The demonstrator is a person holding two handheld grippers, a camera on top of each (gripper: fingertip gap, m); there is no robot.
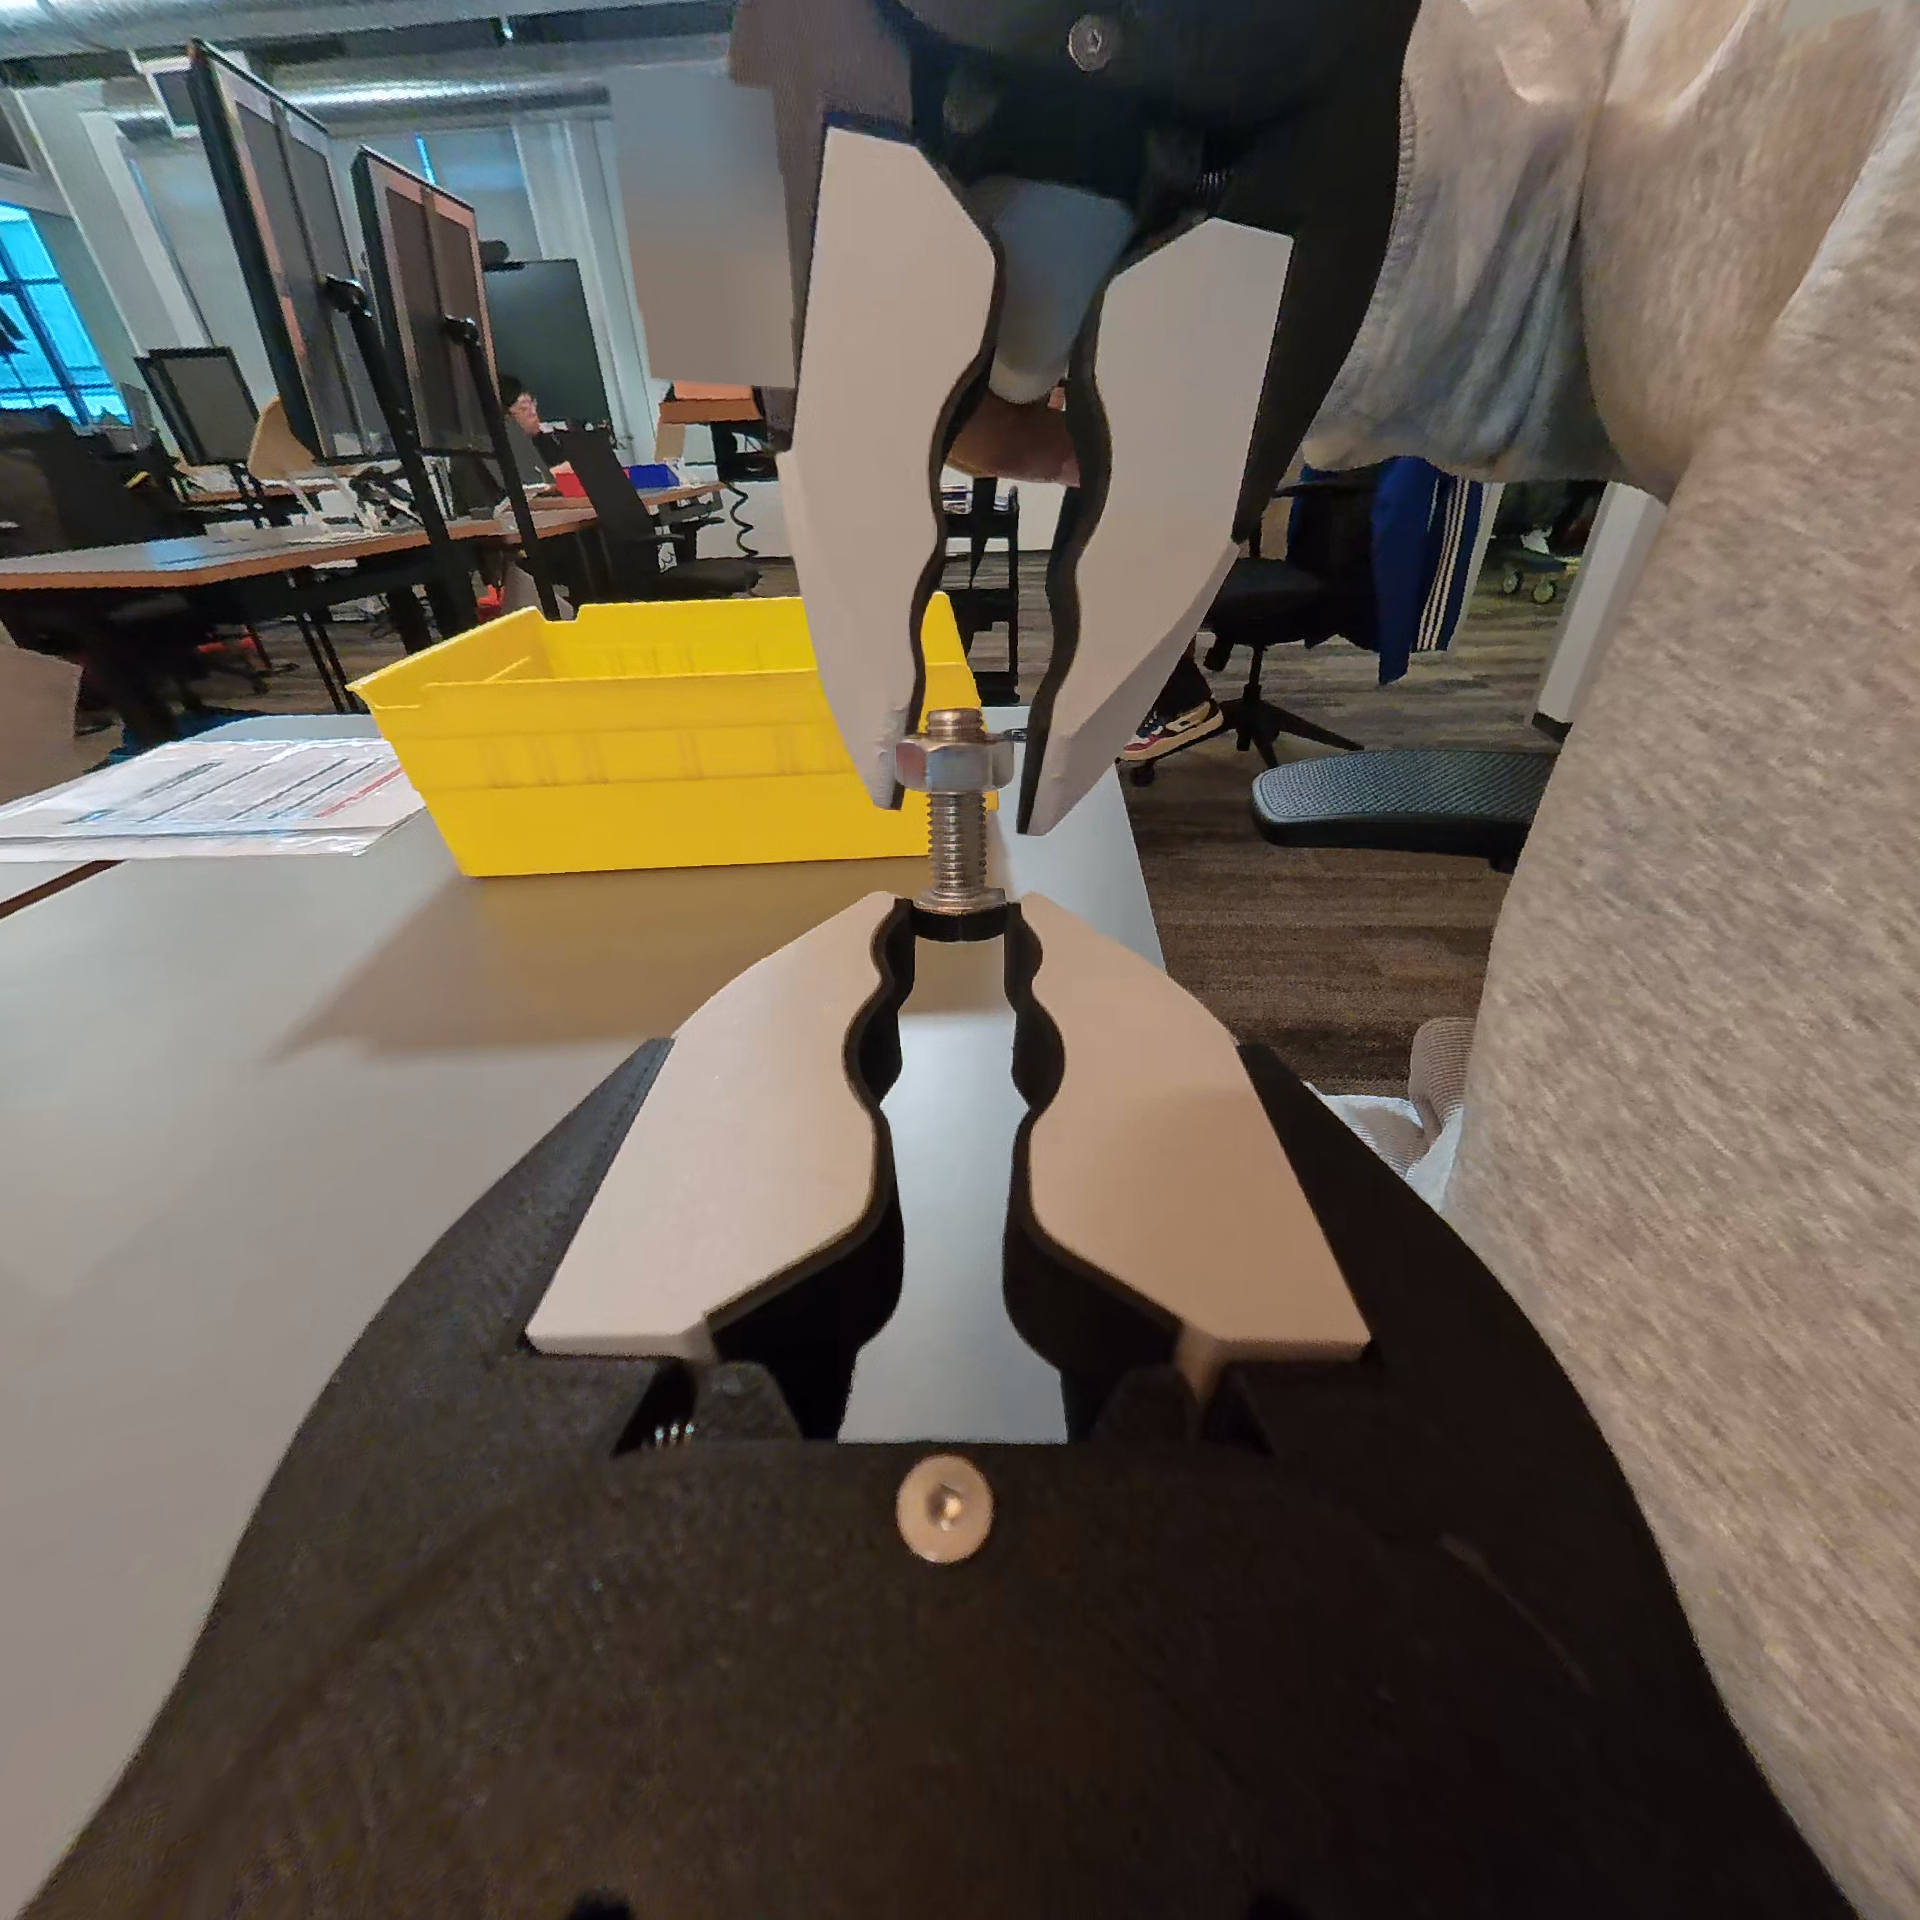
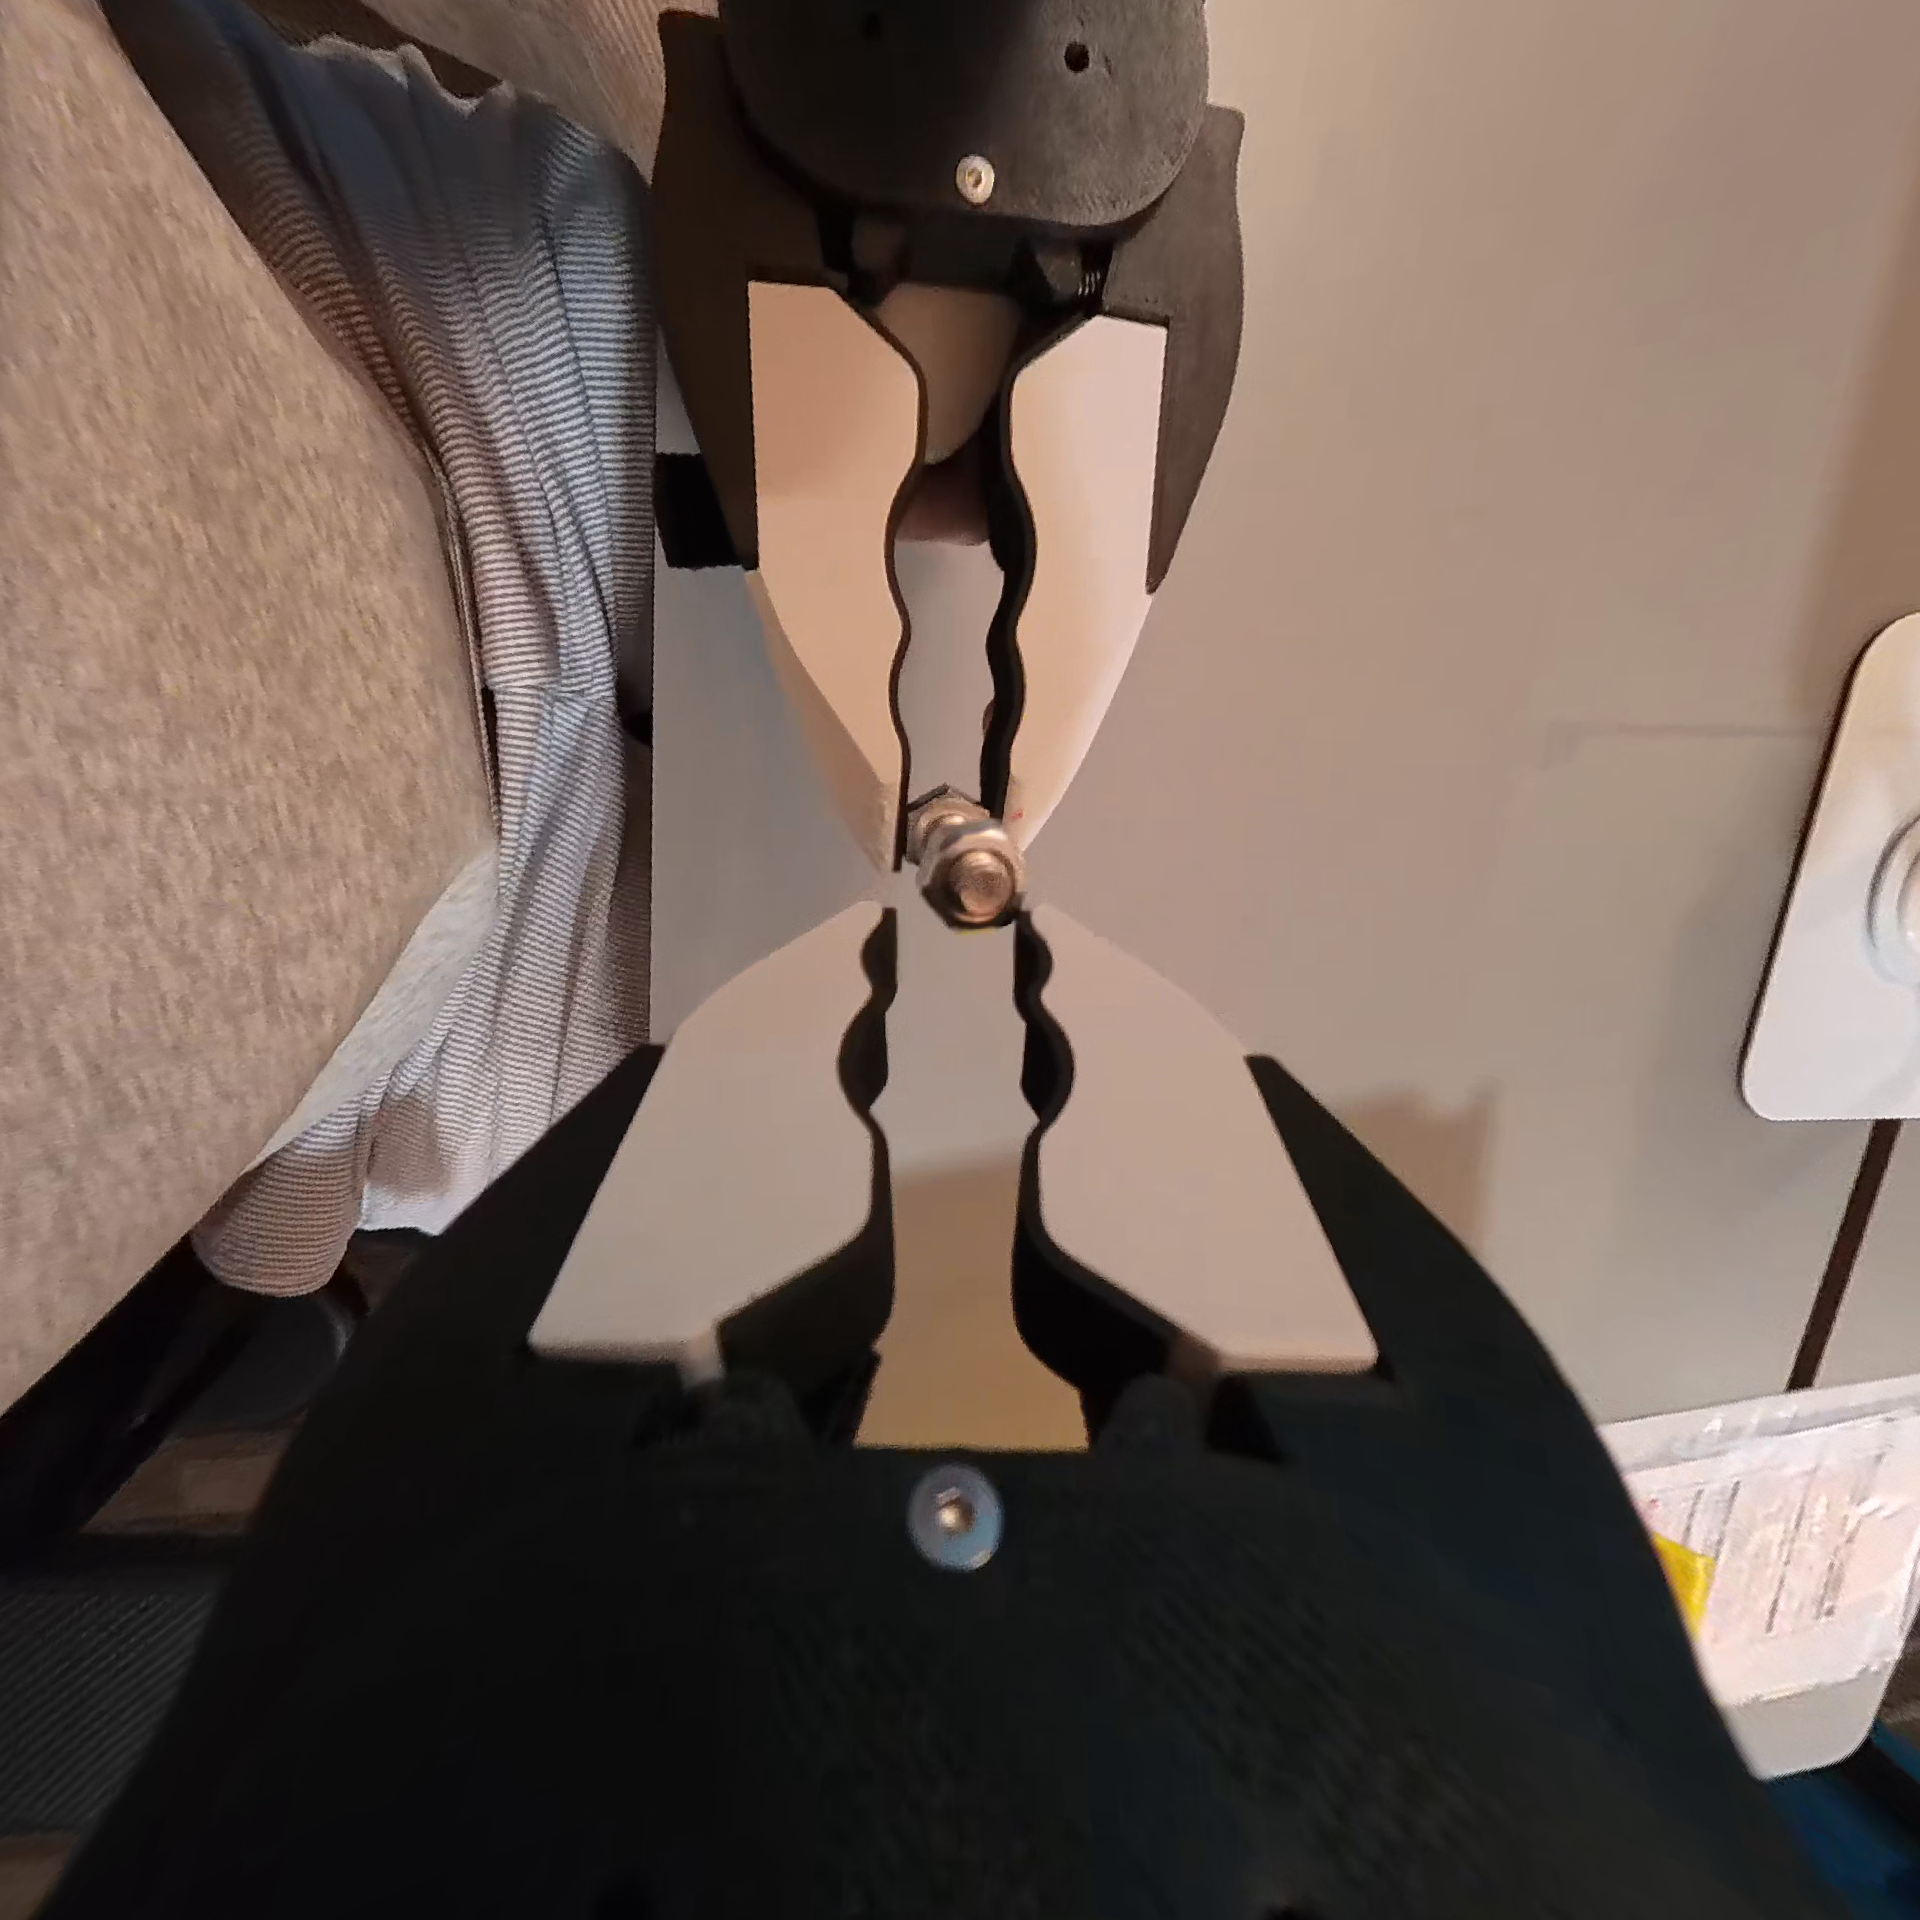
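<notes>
A silver bolt point(image 1: 956, 847) stands upright above the grey table point(image 1: 208, 1143), with a hex nut point(image 1: 951, 766) threaded near its top end. My left gripper point(image 1: 958, 914) is shut on the bolt's head from below. My right gripper point(image 1: 961, 805) comes down from above with its jaws a little apart around the nut. One fingertip point(image 1: 888, 774) touches the nut and the other stands slightly clear. In the right wrist view, my right gripper point(image 2: 956, 920) frames the bolt's end point(image 2: 982, 888) and the nut point(image 2: 940, 883). The left gripper point(image 2: 948, 821) grips the bolt from the far side.
A yellow plastic bin point(image 1: 644, 748) sits on the table behind the bolt, with a plastic-sleeved paper sheet point(image 1: 208, 795) to its left. A person's grey sleeve point(image 1: 1714, 935) fills the right side. A white flat plate point(image 2: 1829, 935) lies at the table's right. Desks, monitors and chairs stand behind. Both grippers' tips are close together, under 4 cm apart.
</notes>
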